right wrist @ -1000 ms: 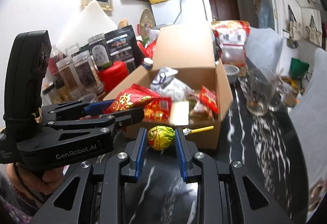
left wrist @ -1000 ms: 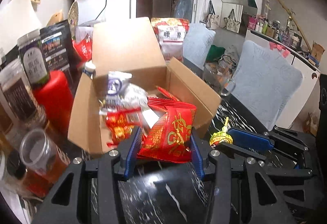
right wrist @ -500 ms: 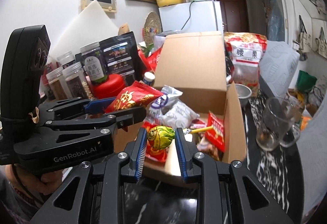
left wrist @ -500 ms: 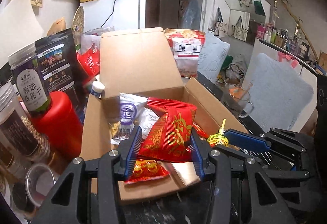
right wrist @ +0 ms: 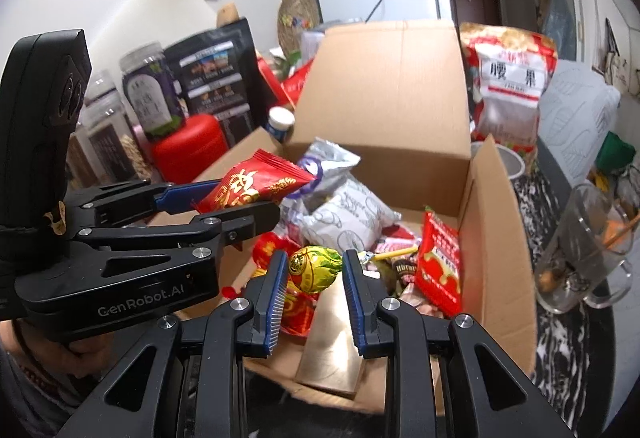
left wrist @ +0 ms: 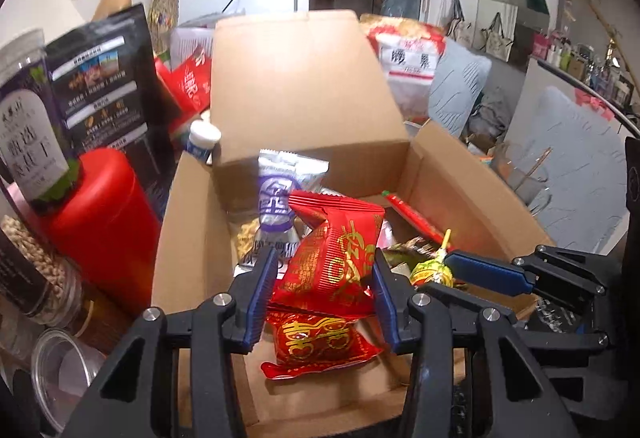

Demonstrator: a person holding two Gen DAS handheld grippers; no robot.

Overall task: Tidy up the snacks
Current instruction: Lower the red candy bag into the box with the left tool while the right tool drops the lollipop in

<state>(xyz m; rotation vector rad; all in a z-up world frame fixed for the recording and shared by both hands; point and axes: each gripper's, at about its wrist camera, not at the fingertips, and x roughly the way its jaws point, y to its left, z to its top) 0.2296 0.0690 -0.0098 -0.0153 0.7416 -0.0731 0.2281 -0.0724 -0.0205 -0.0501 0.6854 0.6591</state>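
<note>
In my left jaws I hold a red snack packet (left wrist: 334, 264) printed with gold characters, puffed and crinkled, its crimped top edge tilted up over the open cardboard box (left wrist: 192, 238). In my right jaws sits a lollipop (right wrist: 314, 268) wrapped in yellow, green and red foil, its yellow stick pointing off to the right. The box stands with its rear flap raised. Inside lie a second red and gold packet (left wrist: 316, 342), a silver and purple packet (left wrist: 280, 190), a white patterned pouch (right wrist: 352, 218) and a red sachet (right wrist: 438, 258) leaning on the right wall.
</note>
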